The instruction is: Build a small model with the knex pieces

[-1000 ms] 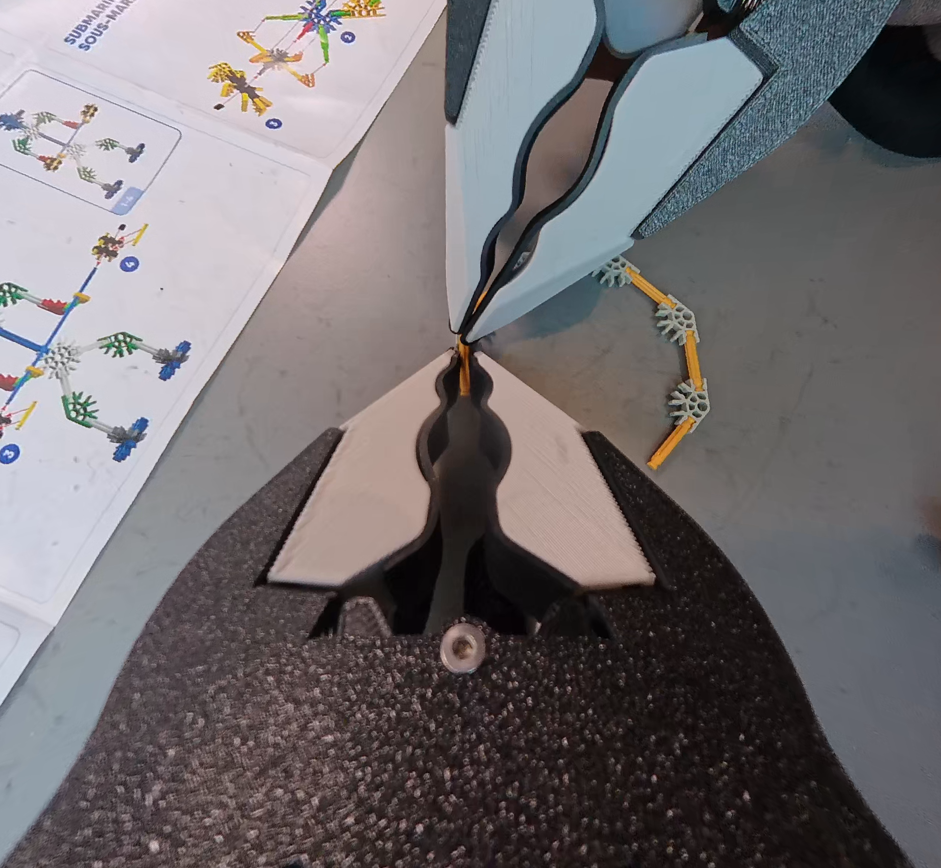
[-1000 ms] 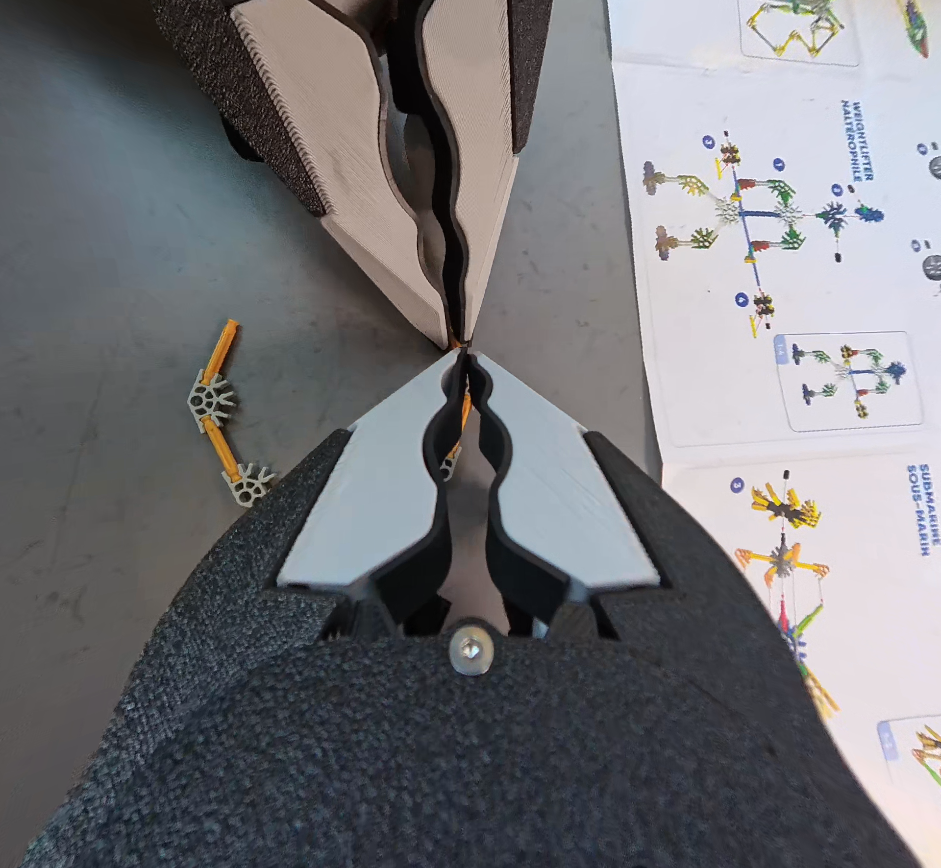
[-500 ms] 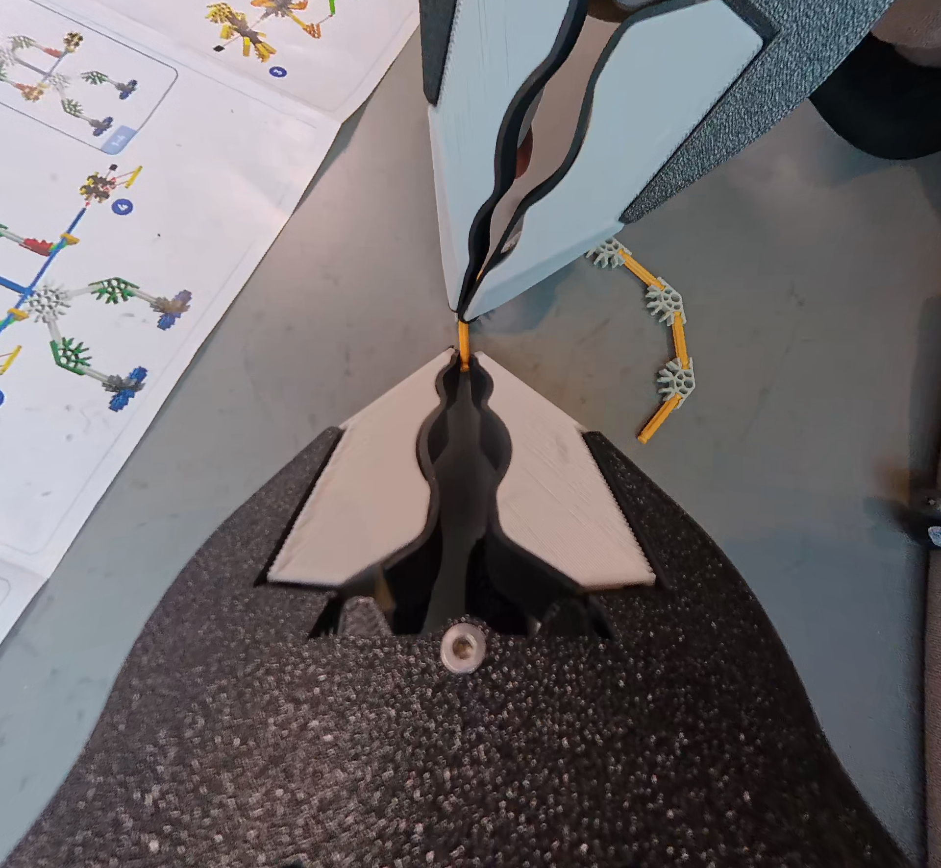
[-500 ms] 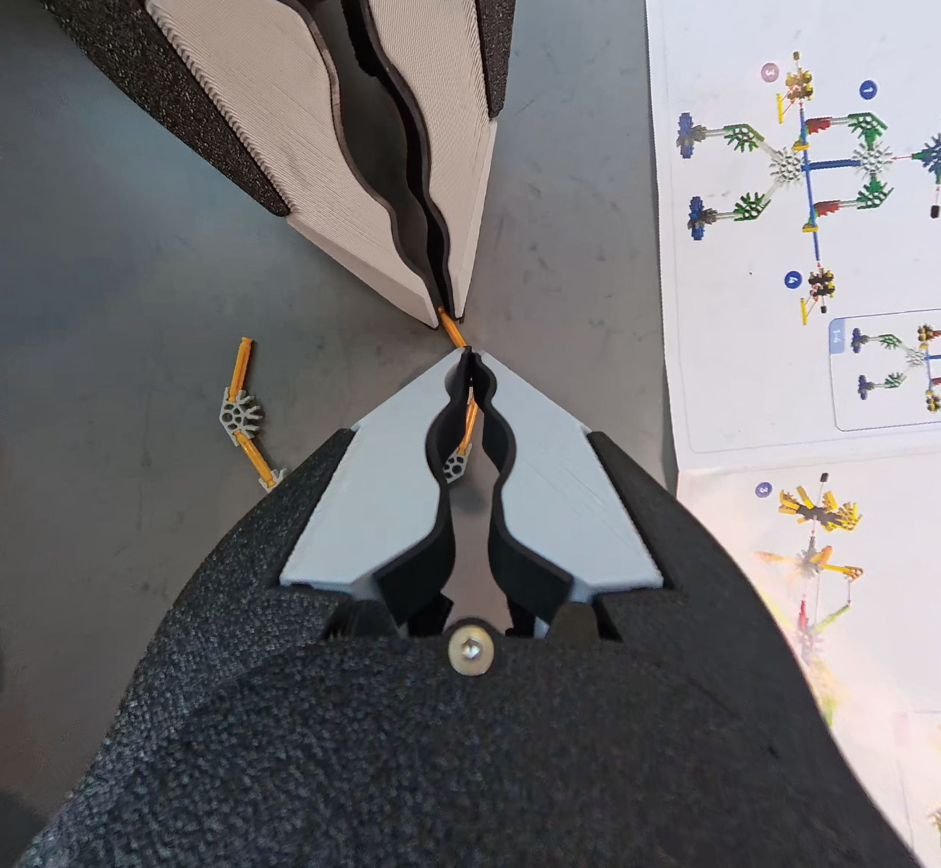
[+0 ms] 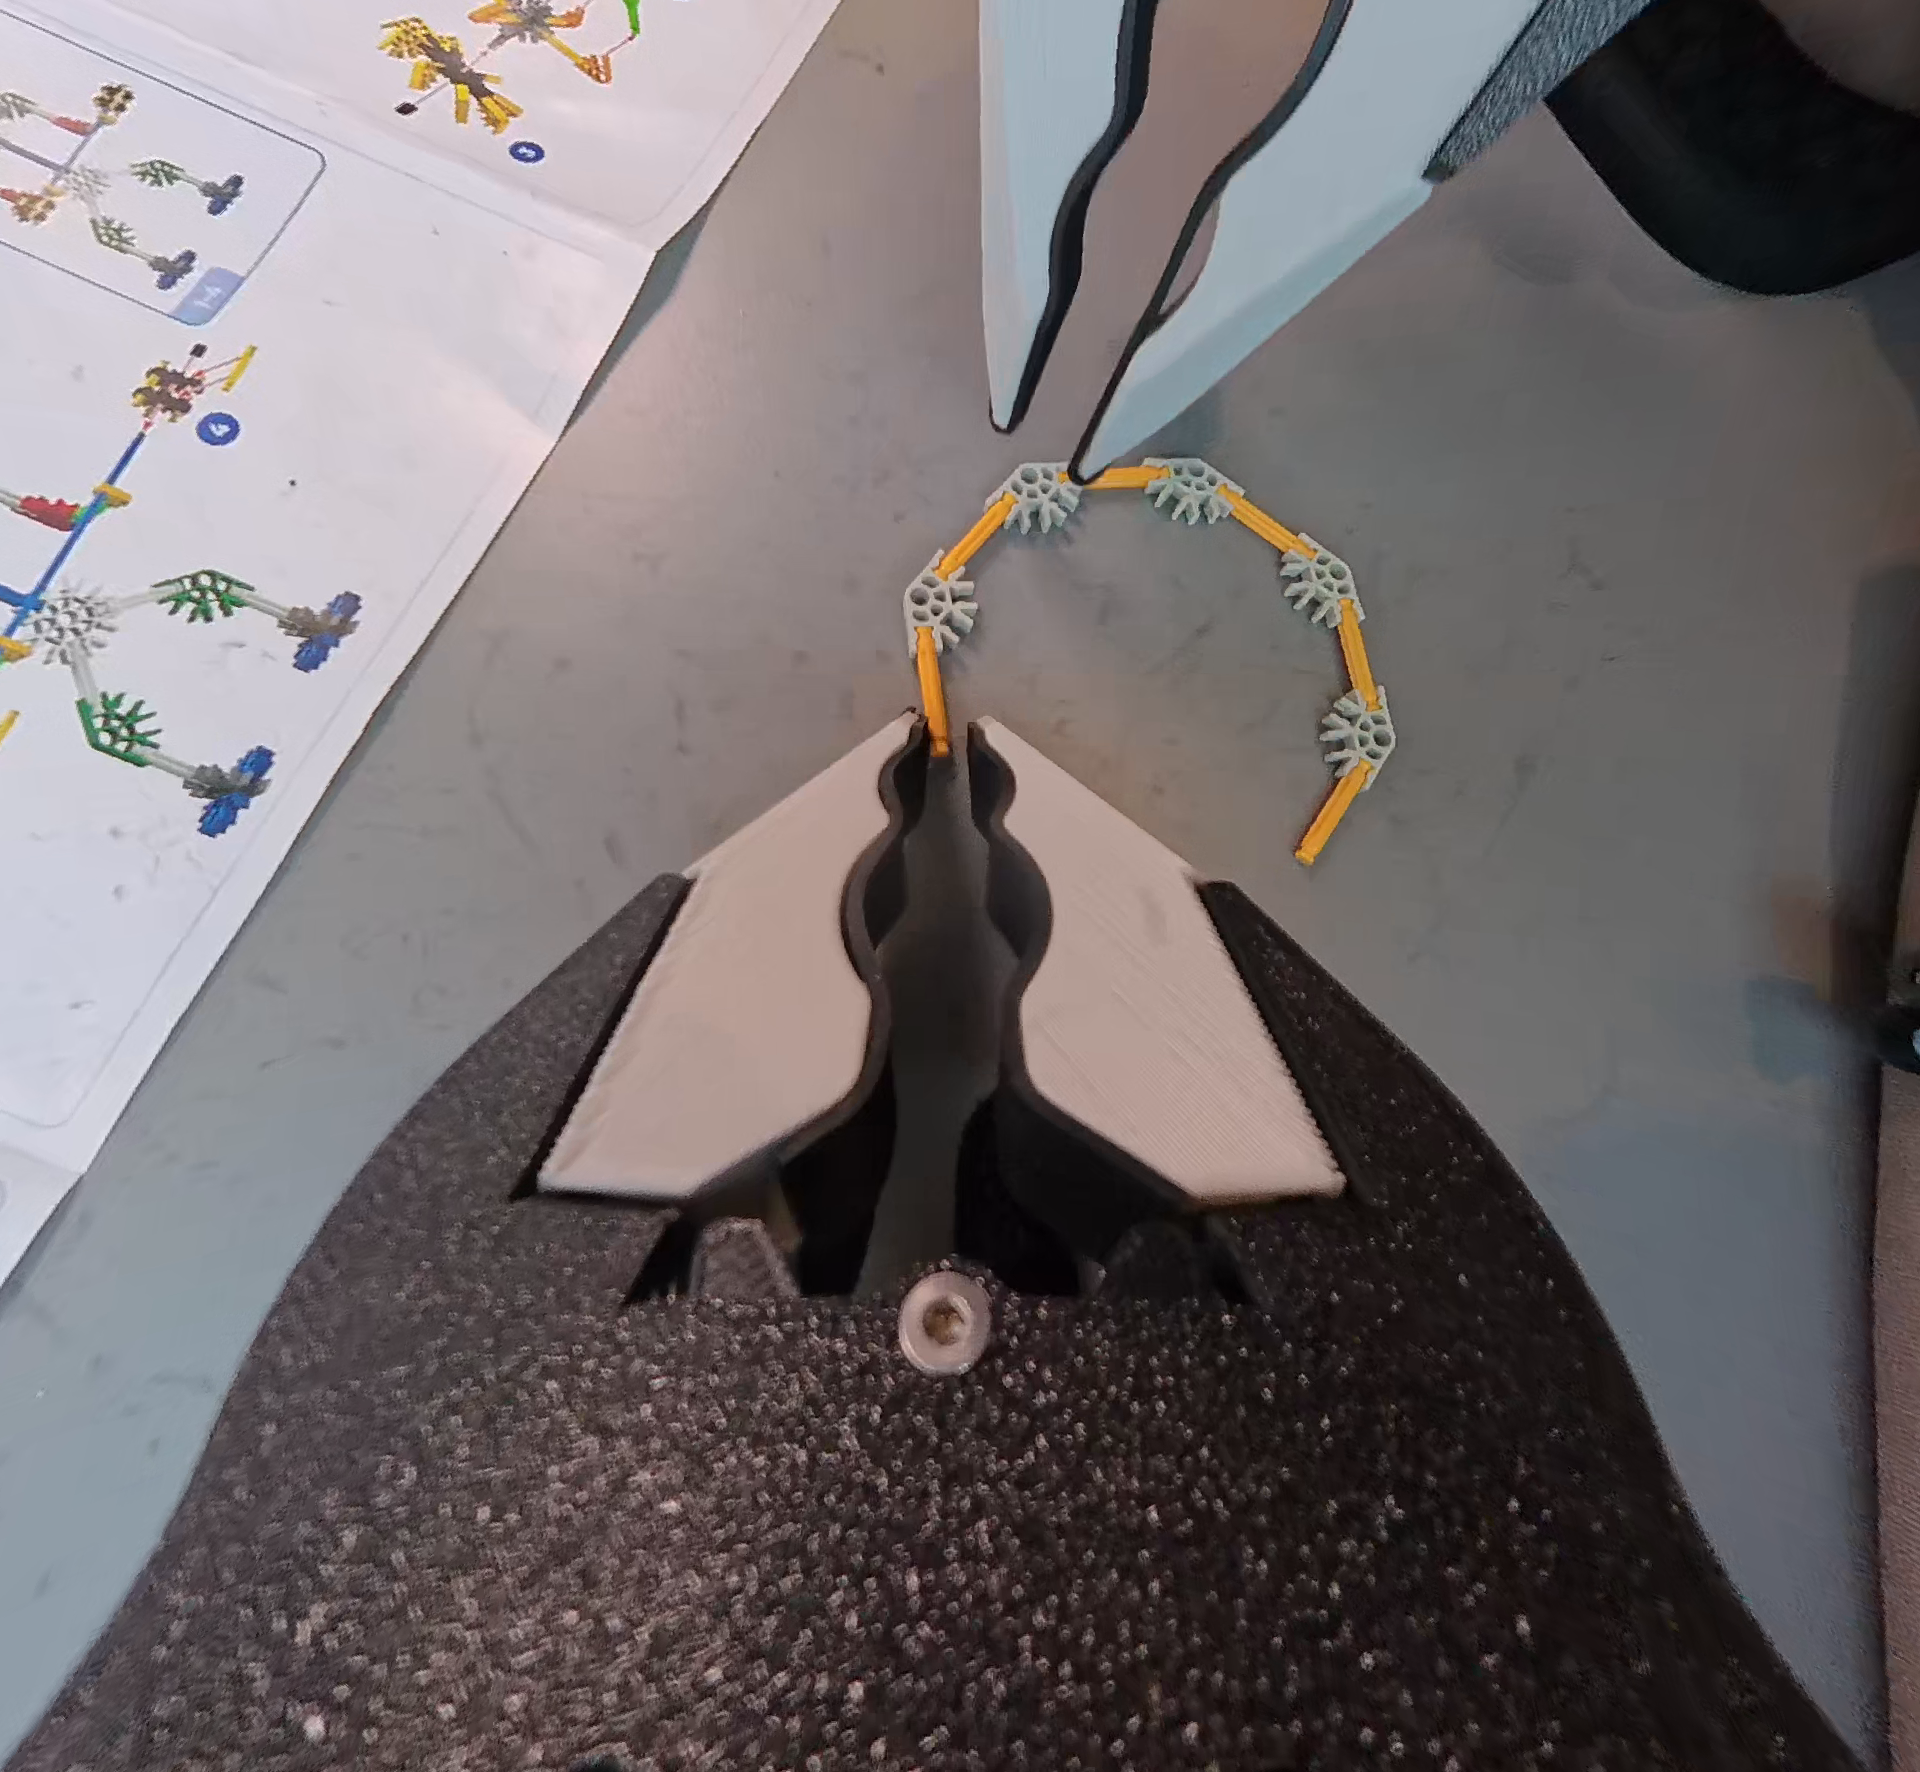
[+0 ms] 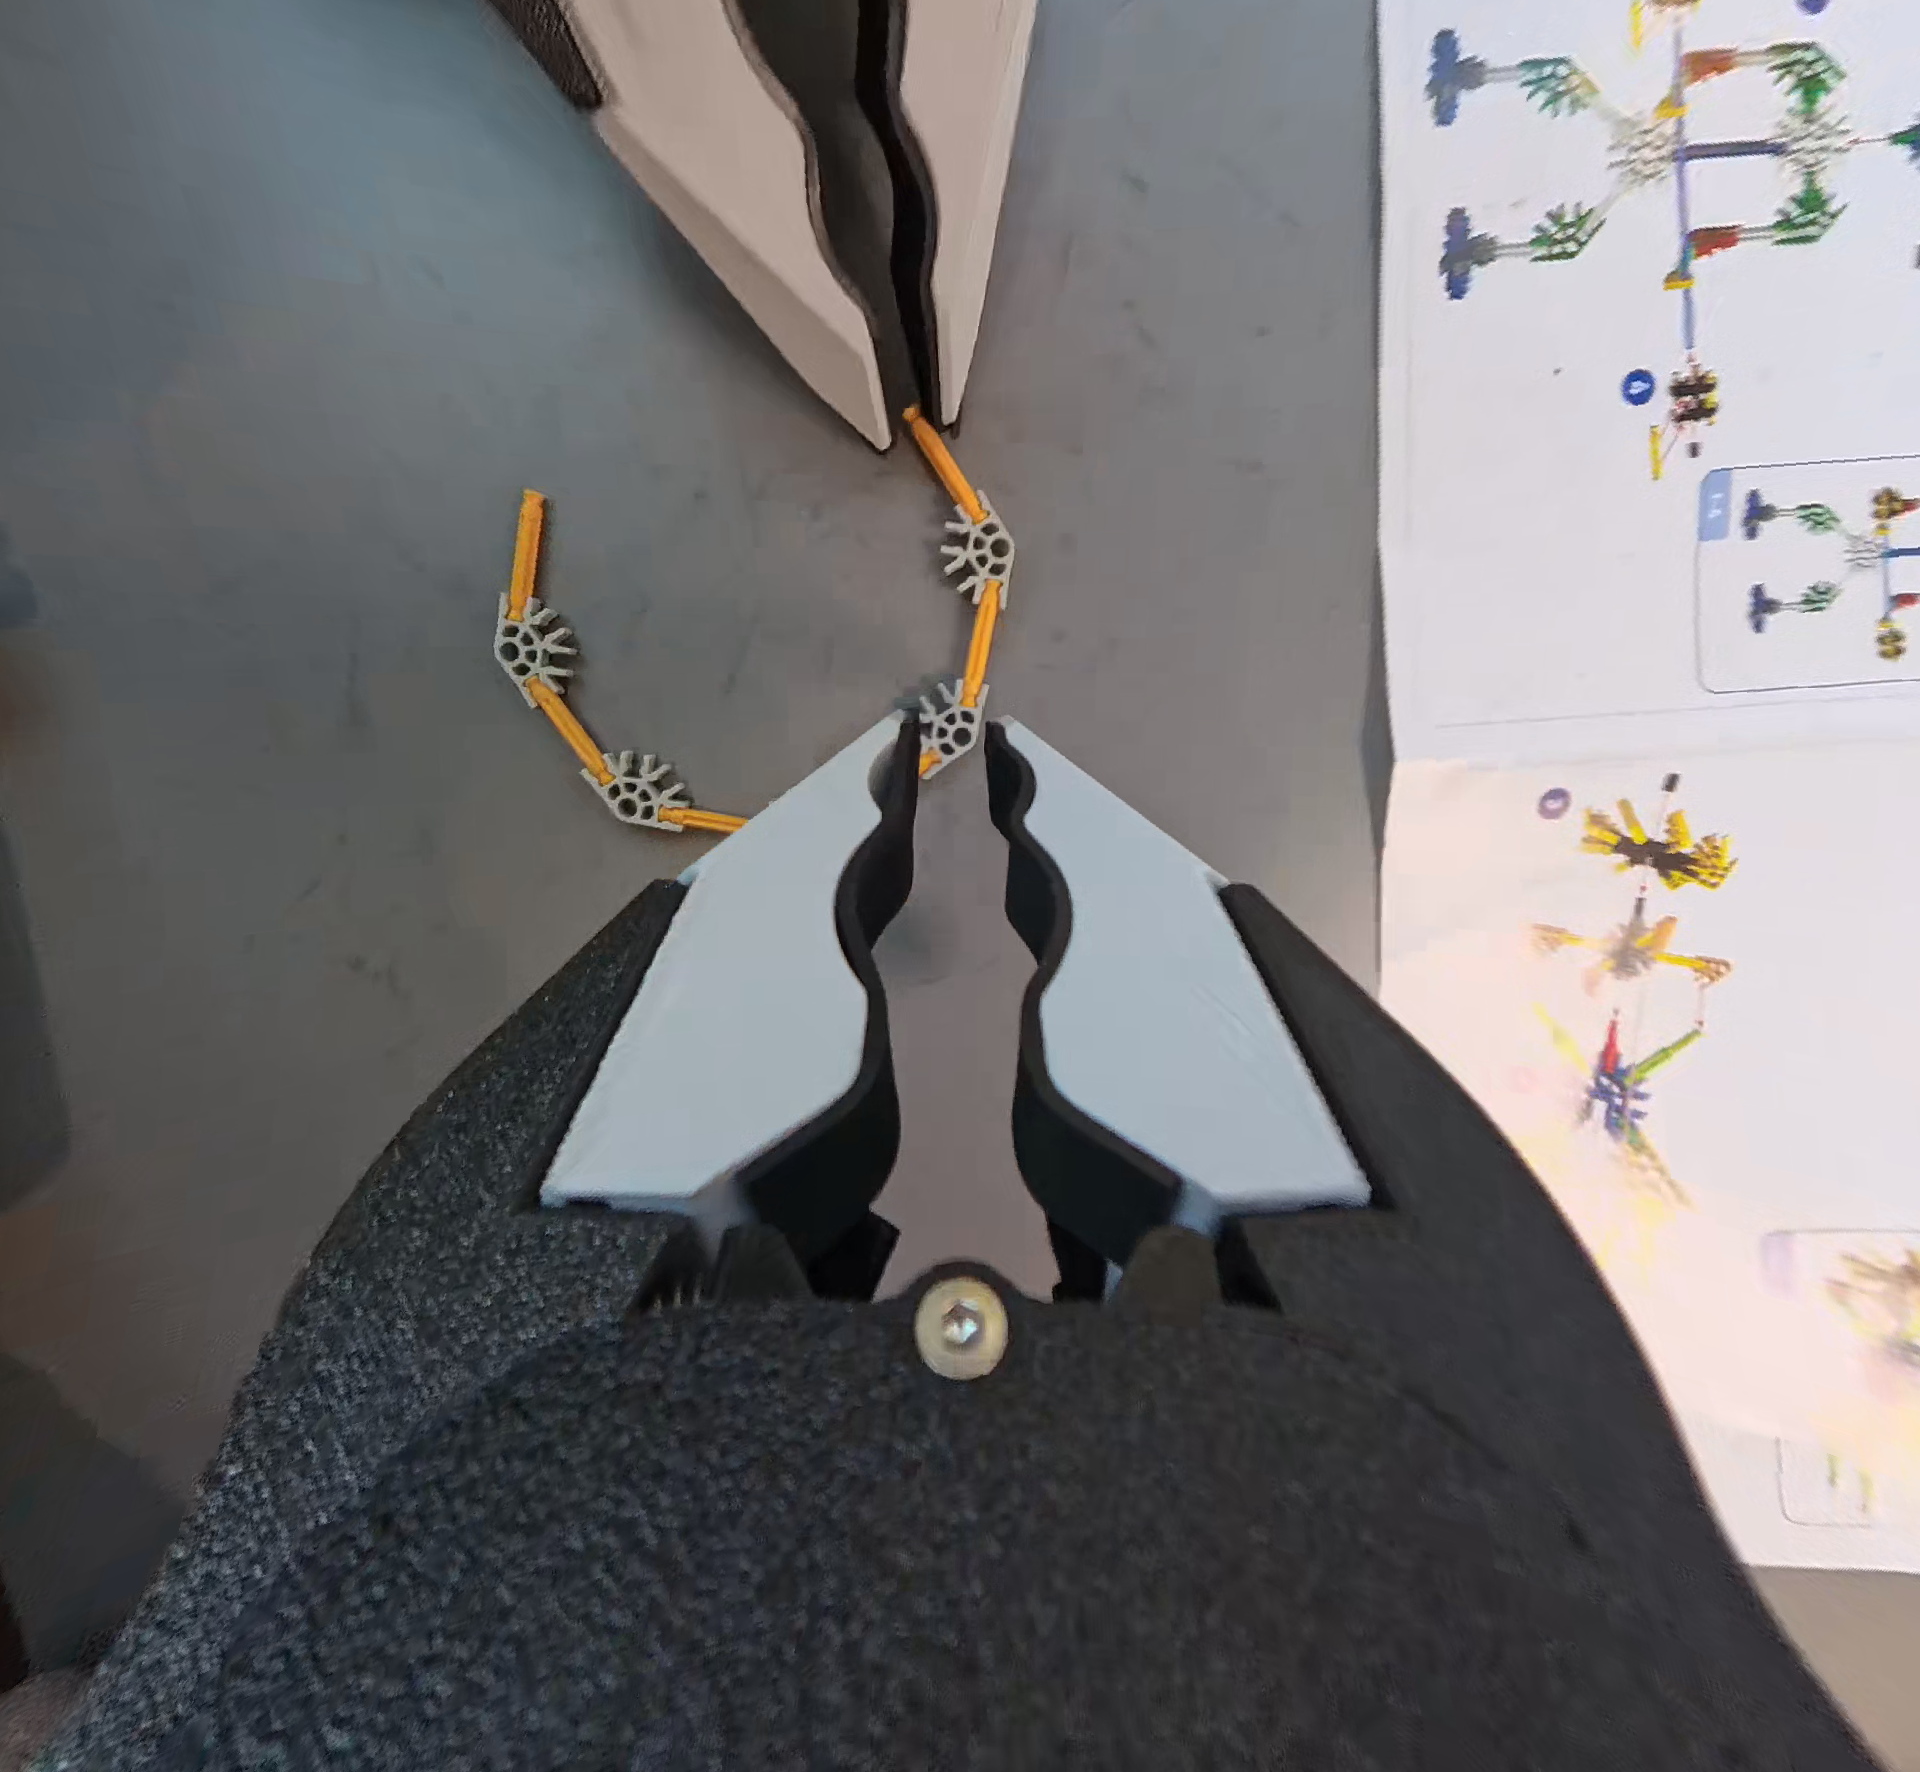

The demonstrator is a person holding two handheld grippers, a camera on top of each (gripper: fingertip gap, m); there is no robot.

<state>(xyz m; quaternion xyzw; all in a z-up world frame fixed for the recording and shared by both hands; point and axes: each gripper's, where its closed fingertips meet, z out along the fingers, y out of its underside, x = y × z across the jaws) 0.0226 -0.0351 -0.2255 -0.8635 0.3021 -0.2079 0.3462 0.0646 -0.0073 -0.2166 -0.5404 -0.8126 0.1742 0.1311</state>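
Both grippers have drawn apart since half a second ago, baring an arc of orange rods and grey connectors [image 5: 1195, 491] lying on the grey worktop [image 5: 1558, 579]. Left gripper [image 5: 943, 735] fingers stand slightly parted around the end rod. Right gripper [image 6: 951, 730] fingers are released, straddling a connector. An instruction sheet [image 5: 312, 268] lies beside.

Left gripper [image 5: 945, 733] jaws slightly parted around orange-rod chain [image 5: 1143, 569] end (grey connectors)
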